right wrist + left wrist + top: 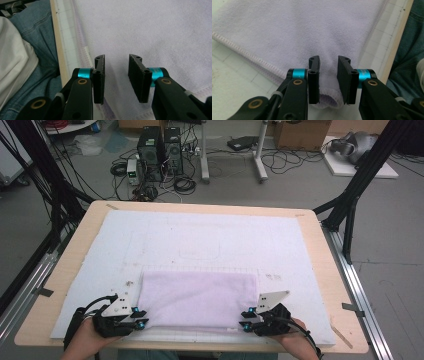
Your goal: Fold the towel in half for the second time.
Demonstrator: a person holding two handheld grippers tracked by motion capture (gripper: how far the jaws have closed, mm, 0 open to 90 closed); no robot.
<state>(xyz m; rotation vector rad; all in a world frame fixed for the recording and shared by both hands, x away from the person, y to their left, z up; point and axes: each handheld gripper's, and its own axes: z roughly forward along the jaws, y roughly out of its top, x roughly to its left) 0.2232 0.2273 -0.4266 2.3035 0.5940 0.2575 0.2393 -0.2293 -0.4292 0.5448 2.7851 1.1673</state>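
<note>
where both grippers gape, one towel (197, 299) lies.

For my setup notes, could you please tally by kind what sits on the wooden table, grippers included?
Lavender towel: 1
White mat: 1
Grippers: 2, left gripper and right gripper, both open at the towel's near corners
Total: 4

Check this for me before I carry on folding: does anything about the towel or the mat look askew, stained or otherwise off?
Little stands out. The lilac towel lies flat and square on the white mat, its edges roughly parallel to the table's. Its corner bulges up slightly between the left tongs. The mat shows small dark specks beside the towel's far left corner.
</note>
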